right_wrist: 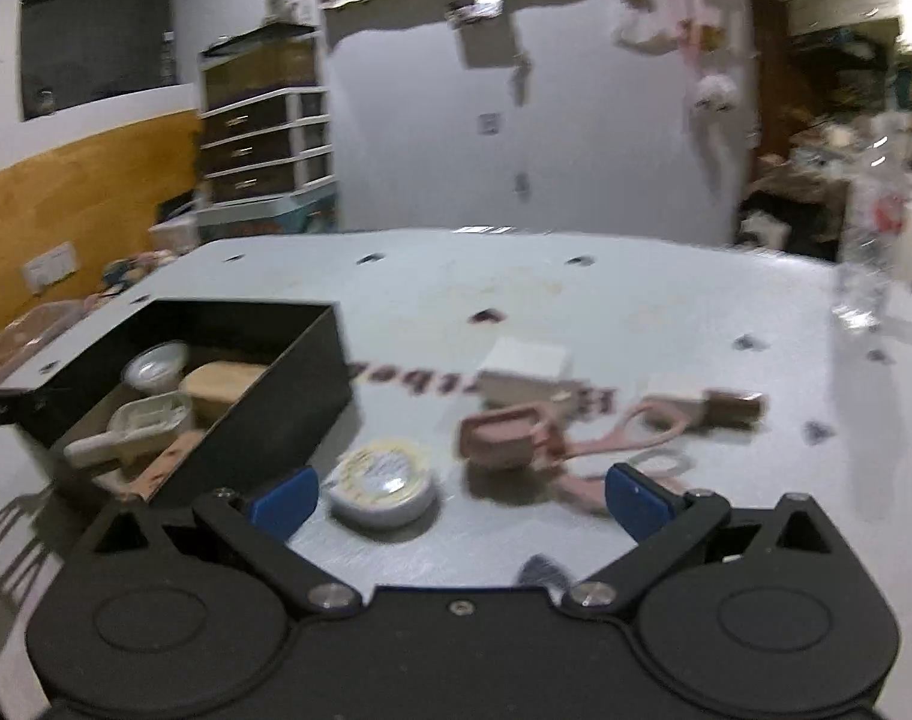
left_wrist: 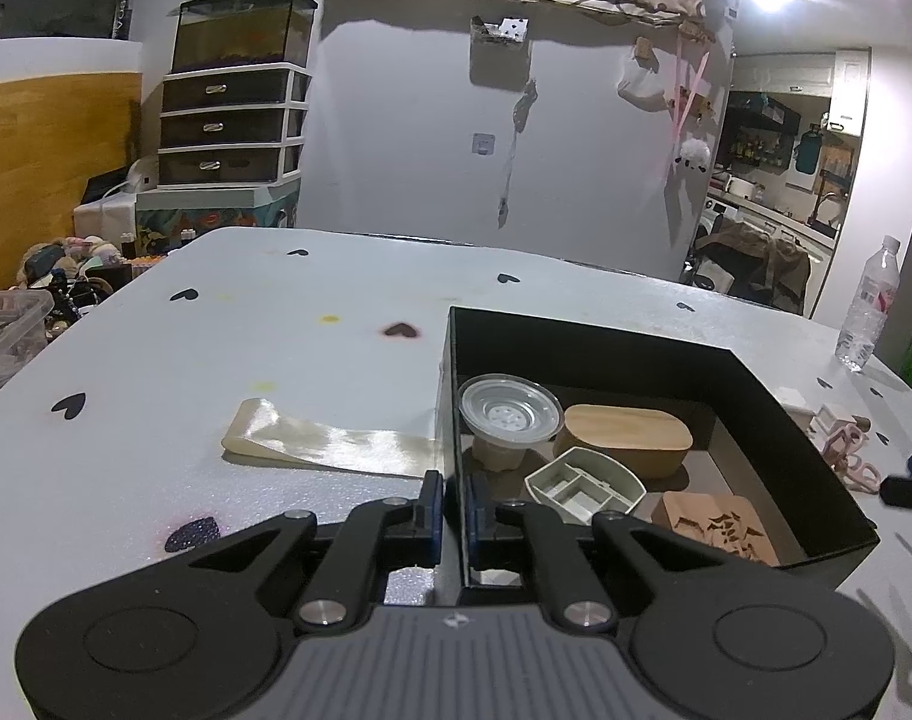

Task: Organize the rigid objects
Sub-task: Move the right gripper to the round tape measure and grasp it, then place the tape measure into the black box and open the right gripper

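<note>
A black box stands on the white table and holds a clear plastic cup, a wooden oval box, a grey-white scoop and a carved wooden block. My left gripper is shut on the box's near left wall. In the right wrist view, the box is at left. My right gripper is open above the table. A round tape roll lies between its fingers, and a pink scoop, pink scissors and a white block lie beyond.
A shiny cream ribbon strip lies left of the box. A water bottle stands at the table's far right edge. A drawer unit and a clear bin are off the table's left side.
</note>
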A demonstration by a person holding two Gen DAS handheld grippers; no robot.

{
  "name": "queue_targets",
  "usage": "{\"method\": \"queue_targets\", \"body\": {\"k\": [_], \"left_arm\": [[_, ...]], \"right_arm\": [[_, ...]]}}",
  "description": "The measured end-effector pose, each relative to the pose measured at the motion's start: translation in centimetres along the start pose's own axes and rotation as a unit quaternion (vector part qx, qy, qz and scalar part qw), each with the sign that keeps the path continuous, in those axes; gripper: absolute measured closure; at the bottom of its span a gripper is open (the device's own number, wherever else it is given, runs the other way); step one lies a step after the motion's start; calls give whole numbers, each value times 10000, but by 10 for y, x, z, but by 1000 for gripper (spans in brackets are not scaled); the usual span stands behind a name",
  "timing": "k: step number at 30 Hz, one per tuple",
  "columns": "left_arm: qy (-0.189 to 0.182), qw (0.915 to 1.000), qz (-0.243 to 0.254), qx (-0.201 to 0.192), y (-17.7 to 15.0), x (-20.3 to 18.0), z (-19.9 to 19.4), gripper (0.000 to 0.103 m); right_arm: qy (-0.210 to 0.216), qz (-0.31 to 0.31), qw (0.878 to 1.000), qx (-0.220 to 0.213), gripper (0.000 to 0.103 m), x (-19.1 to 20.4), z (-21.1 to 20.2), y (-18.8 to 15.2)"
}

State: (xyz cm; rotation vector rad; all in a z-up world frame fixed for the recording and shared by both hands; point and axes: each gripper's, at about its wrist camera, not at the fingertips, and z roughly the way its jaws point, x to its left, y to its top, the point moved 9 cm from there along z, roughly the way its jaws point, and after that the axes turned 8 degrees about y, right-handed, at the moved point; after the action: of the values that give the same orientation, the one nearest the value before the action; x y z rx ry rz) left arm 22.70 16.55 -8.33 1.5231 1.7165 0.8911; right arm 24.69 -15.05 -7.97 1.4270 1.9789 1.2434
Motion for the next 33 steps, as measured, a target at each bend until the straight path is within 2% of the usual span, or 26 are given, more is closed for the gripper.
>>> {"method": "queue_targets", "body": {"k": [3, 7, 9, 13, 15, 22, 24, 26, 33], "left_arm": [[24, 10000, 4, 17, 0, 0, 0, 96], [51, 10000, 16, 45, 0, -1, 0, 96], [54, 10000, 19, 49, 0, -1, 0, 96], [51, 10000, 18, 39, 1, -1, 0, 96], [41, 10000, 4, 46, 1, -1, -1, 96], [38, 10000, 6, 47, 1, -2, -1, 96], [43, 10000, 5, 45, 1, -1, 0, 96], [40, 10000, 4, 47, 1, -1, 0, 96], [39, 10000, -4, 42, 1, -2, 0, 96]], "right_arm": [[231, -40, 9997, 98, 11, 7, 12, -5], [490, -315, 9980, 264, 13, 23, 31, -9], [505, -445, 9971, 344, 13, 27, 39, -9], [528, -611, 9949, 597, 23, 28, 57, -13], [501, -649, 9944, 674, 24, 26, 64, -13], [607, -647, 9939, 657, 24, 26, 72, -5], [615, -678, 9936, 668, 29, 28, 73, -5], [649, -667, 9932, 706, 41, 28, 74, -6], [617, -612, 9943, 616, 41, 26, 62, -5]]}}
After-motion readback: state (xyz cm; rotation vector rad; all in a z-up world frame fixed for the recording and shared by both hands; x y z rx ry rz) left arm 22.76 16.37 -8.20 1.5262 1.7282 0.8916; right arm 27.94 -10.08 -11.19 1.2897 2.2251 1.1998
